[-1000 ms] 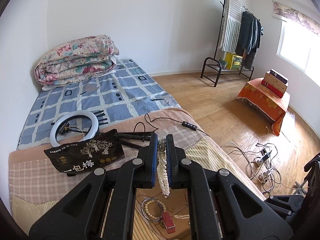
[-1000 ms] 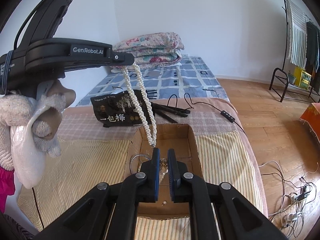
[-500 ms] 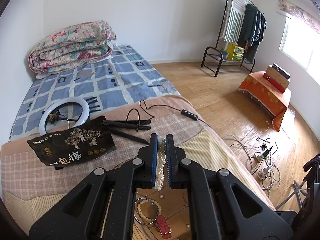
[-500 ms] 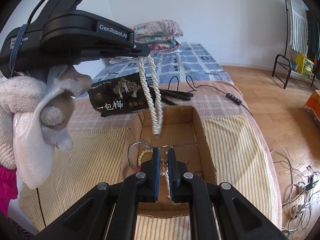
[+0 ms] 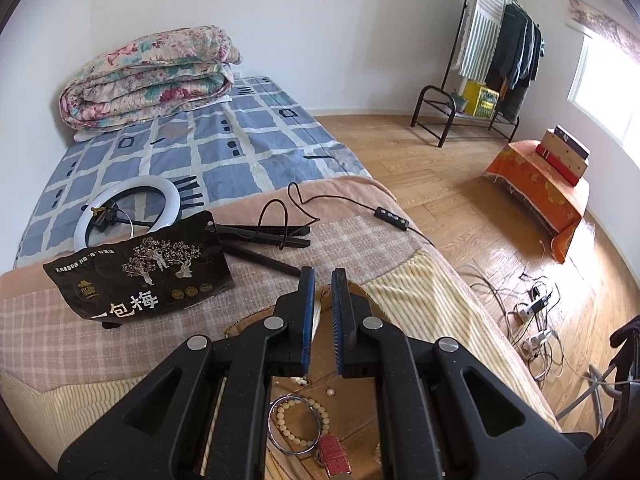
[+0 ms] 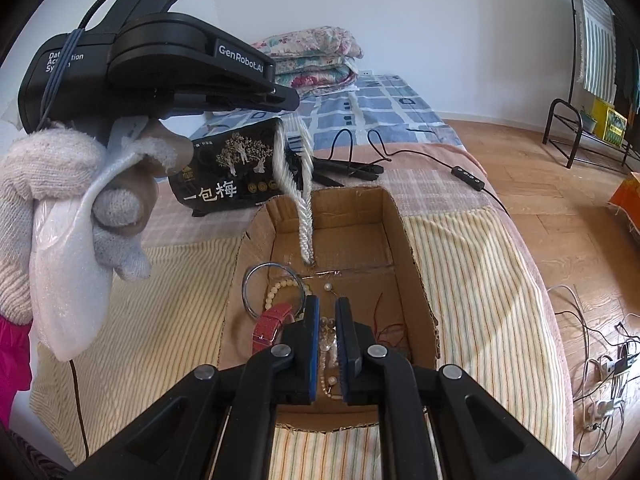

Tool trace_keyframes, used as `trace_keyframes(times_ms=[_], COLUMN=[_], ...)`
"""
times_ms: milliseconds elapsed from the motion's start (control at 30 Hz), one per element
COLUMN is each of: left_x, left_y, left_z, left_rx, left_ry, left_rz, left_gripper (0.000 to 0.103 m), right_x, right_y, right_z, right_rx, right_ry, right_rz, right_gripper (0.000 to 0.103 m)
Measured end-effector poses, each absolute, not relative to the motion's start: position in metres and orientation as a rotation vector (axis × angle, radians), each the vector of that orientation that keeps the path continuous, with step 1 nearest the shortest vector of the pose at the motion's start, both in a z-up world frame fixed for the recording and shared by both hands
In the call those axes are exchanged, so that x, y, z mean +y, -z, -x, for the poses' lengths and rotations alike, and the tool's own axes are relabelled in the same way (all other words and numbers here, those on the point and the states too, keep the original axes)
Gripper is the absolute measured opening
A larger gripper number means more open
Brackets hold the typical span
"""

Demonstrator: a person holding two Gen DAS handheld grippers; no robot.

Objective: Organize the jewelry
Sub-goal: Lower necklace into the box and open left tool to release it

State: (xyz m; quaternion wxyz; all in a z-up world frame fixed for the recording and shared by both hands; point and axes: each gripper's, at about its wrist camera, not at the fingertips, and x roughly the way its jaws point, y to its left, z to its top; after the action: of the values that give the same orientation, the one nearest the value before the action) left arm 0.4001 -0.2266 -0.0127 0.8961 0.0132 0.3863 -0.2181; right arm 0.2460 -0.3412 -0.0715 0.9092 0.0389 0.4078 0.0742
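My left gripper (image 5: 323, 276) is shut on a white pearl necklace (image 6: 294, 184). The necklace hangs blurred from that gripper's tip (image 6: 290, 102), and its lower end reaches the floor of the open cardboard box (image 6: 412, 256). A gloved hand (image 6: 52, 184) holds that gripper. In the box lie a metal bangle (image 6: 250, 276), a bead bracelet (image 5: 282, 416), a red watch strap (image 6: 272, 322) and a loose pearl (image 6: 328, 287). My right gripper (image 6: 328, 304) is shut low over the box's near end. A small beaded piece shows in its slot; whether it is pinched I cannot tell.
The box sits on a striped blanket on the bed. Behind it lie a black snack bag (image 5: 140, 276), a ring light (image 5: 128, 212) and folded tripod legs (image 5: 264, 236) with a cable. A folded quilt (image 5: 152, 76) lies at the bed's far end. Power cables (image 5: 532, 312) lie on the floor at right.
Both grippers have sunk toward the box. The necklace's lower end went from hanging above the box to reaching its floor, and the strand now swings and blurs.
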Motion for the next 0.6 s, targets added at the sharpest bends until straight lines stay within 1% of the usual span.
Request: trace_keyframes(times_ms=[33,100,133,167,200,233,267,333,400,433,467,533,567,600], left_x=[-0.226,-0.224,-0.223,-0.223,-0.222,-0.221,-0.220,-0.216,-0.213,-0.211,-0.209,-0.205,-0.202,-0.199], left_y=[0.013,0.012,0.012,0.012,0.012,0.012,0.011,0.011,0.010,0.008,0.007,0.004,0.002,0.000], left_z=[-0.401,-0.402,-0.402,-0.401,-0.400,-0.399,-0.399,-0.397,-0.396,-0.394,-0.393,-0.389,-0.386,-0.383], left_rx=[0.804,0.811,0.809,0.807,0.806,0.805,0.804,0.803,0.802,0.802,0.802,0.801,0.797,0.790], left_ry=[0.453,0.455,0.453,0.453,0.450,0.446,0.444,0.437,0.434,0.433,0.431,0.432,0.429,0.428], left_rz=[-0.023,-0.012,-0.011,-0.012,-0.016,-0.018,-0.018,-0.015,-0.013,-0.014,-0.014,-0.014,-0.014,-0.015], left_gripper=[0.006,0.006,0.006,0.006,0.006,0.006,0.006,0.006,0.006,0.006,0.006,0.007,0.014,0.029], right_x=[-0.341,-0.341,-0.340,-0.338,-0.337,-0.334,-0.333,-0.329,-0.328,-0.327,-0.326,-0.324,-0.323,-0.321], right_y=[0.071,0.070,0.070,0.070,0.069,0.069,0.069,0.067,0.064,0.063,0.061,0.058,0.056,0.054], right_z=[-0.246,-0.245,-0.245,-0.244,-0.243,-0.242,-0.242,-0.239,-0.237,-0.236,-0.235,-0.232,-0.230,-0.228], right_rx=[0.840,0.839,0.838,0.836,0.837,0.838,0.837,0.823,0.820,0.818,0.813,0.803,0.801,0.798], right_ry=[-0.152,-0.150,-0.148,-0.146,-0.143,-0.136,-0.128,-0.114,-0.112,-0.108,-0.101,-0.094,-0.094,-0.095], right_rz=[-0.082,-0.085,-0.083,-0.078,-0.069,-0.058,-0.047,-0.026,-0.017,-0.014,-0.011,-0.011,-0.011,-0.009], right_gripper=[0.008,0.020,0.028,0.031,0.031,0.035,0.045,0.057,0.058,0.059,0.063,0.065,0.066,0.066])
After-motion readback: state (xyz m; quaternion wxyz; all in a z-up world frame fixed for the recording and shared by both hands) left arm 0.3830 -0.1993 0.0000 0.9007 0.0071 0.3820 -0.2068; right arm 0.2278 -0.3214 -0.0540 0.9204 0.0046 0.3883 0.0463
